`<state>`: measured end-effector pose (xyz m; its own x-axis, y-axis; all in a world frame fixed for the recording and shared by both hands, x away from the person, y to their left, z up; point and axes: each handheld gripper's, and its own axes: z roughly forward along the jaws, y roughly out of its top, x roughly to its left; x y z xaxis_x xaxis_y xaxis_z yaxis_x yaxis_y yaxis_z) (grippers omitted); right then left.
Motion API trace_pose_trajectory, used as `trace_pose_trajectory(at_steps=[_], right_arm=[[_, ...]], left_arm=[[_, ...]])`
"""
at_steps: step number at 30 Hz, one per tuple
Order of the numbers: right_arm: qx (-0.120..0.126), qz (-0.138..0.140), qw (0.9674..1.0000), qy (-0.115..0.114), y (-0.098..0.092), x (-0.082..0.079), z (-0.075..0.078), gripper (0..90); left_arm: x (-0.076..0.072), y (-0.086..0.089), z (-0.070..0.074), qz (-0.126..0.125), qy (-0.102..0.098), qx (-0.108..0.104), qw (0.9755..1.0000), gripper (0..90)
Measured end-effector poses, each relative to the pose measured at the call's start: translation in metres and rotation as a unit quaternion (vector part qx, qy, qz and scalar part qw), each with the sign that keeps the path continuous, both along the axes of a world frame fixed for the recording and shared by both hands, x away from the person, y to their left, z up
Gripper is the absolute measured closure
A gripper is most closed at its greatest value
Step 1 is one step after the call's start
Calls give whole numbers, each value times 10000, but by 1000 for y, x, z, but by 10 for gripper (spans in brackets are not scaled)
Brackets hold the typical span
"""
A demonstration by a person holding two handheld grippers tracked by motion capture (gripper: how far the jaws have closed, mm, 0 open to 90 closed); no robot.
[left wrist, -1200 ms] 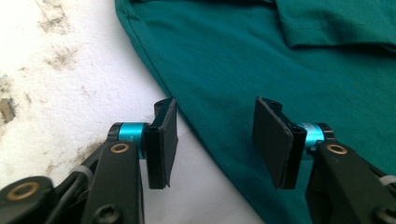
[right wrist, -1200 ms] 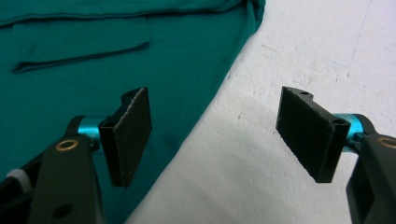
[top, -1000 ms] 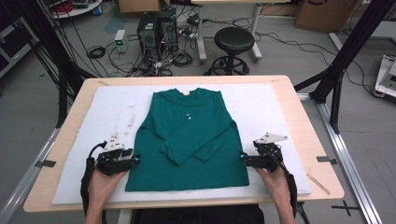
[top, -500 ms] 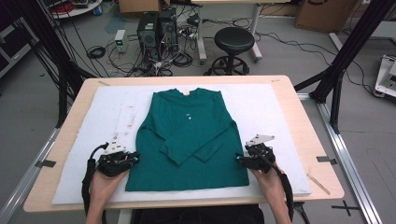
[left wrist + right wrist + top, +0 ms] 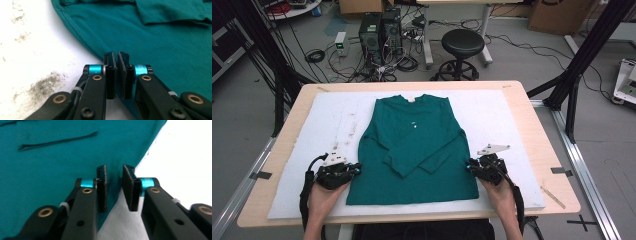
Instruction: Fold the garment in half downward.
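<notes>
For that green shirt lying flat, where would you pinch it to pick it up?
Best guess: the two side edges of the green shirt near its bottom corners, each gripper sliding in level from its own outer side. The cloth lies flat with its sleeves folded across the front, so only the rims give the fingers something to pinch. The left gripper and right gripper sit there, jaws just closing over the edge.

The shirt (image 5: pixel 412 145) is plain teal green, with a small white mark on the chest and a pale label at the collar. It lies on a white pad (image 5: pixel 512 120) that has dark grey stains at the left. The table (image 5: pixel 539 130) is light wood colour. Both grippers, left (image 5: pixel 117 60) and right (image 5: pixel 115 173), are black with bright blue rings and brass-coloured pins.
</notes>
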<state>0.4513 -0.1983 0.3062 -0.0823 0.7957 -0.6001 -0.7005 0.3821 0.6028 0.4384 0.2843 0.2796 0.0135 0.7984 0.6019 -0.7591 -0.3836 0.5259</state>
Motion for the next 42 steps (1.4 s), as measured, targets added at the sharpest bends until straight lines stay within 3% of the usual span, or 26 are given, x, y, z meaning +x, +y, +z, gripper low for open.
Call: trace_pose_trajectory(at_steps=[3,8,14,23,30,36,38,40,42], right_arm=[[-44,182,9998,56,-2,2,0,871],[-47,93,9999,60,0,0,-2,882],[-231,157,9996,103,-8,0,-9,882],[-397,244,9989,103,-13,-2,-30,881],[-471,298,9984,123,-18,0,-52,880],[-533,238,9982,158,-22,0,-66,878],[-498,210,9984,157,-21,0,-65,828],[-436,193,9988,107,-21,0,-63,747],[-284,184,9994,19,-21,-2,-59,696]], left_arm=[[0,-1,-1,5,-21,2,10000,862],[0,3,0,-88,38,62,9999,866],[-1,10,-7,-276,92,224,9993,866],[-4,13,-26,-483,62,263,9985,866],[-5,9,-46,-411,49,399,9983,865],[-3,7,-53,-374,104,461,9982,861],[-4,7,-50,-422,102,371,9984,791],[-7,9,-43,-531,65,134,9985,670],[-9,9,-37,-586,62,6,9983,634]])
